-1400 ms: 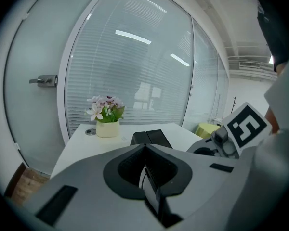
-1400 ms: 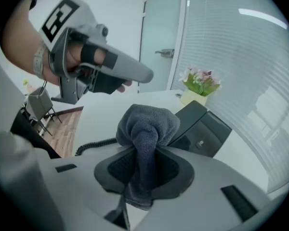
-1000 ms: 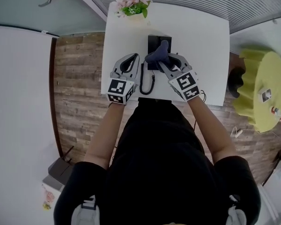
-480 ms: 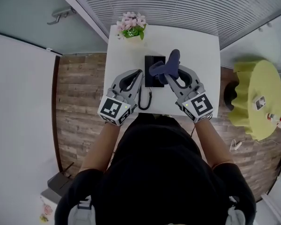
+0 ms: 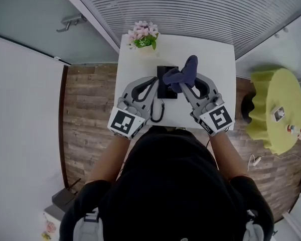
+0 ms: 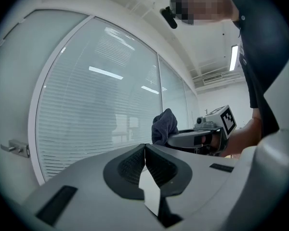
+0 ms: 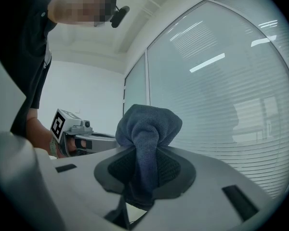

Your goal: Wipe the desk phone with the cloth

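Note:
The black desk phone (image 5: 165, 90) sits mid-table on the white table (image 5: 210, 59), partly hidden by both grippers and the cloth. Its coiled cord (image 5: 158, 112) trails toward the front edge. My right gripper (image 5: 180, 84) is shut on the dark blue cloth (image 5: 184, 72), which bunches up over the phone's right side. In the right gripper view the cloth (image 7: 147, 127) stands pinched between the jaws of my right gripper (image 7: 145, 153), which point up at the blinds. My left gripper (image 5: 154, 80) is beside the phone's left edge. Its jaws (image 6: 145, 150) are shut with nothing in them.
A pot of pink flowers (image 5: 143, 35) stands at the table's far left corner. A yellow round table (image 5: 277, 104) with small items is off to the right. Window blinds (image 5: 190, 9) run behind the table, and wood floor (image 5: 85, 109) lies to the left.
Both grippers have tilted upward and drawn slightly closer together. The cloth has risen from the phone's top and sits further right over it.

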The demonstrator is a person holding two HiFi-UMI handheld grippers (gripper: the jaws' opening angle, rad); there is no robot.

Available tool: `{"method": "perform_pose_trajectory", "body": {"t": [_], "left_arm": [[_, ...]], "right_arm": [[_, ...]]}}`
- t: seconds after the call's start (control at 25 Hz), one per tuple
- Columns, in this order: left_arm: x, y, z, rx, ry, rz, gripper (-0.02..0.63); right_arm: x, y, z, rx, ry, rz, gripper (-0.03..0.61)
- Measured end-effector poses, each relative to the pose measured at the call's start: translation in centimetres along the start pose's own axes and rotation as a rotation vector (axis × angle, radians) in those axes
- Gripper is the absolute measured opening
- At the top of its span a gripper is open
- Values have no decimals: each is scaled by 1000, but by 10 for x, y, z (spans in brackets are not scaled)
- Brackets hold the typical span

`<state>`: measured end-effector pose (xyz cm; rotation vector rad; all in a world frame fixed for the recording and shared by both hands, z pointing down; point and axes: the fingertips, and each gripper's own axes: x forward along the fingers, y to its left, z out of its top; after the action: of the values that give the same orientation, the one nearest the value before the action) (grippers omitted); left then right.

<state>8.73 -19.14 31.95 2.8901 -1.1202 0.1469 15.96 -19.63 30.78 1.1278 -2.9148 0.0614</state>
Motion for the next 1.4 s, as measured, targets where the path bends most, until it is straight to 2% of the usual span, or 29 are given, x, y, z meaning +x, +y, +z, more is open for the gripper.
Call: {"method": "perform_pose_trajectory", "body": {"t": [0.52,1.12,1.4], "left_arm": [[2,-13,24,11,-31,-14,11],[8,-19,26,7,-43,4,11],[8,-20,19,3,-23,-4,11]], "right_arm": [[-6,5,28,-46,-47,12,95],[-8,1,26,-61,-29,16,95],[-9,-1,23,-59,-21,15,95]]}}
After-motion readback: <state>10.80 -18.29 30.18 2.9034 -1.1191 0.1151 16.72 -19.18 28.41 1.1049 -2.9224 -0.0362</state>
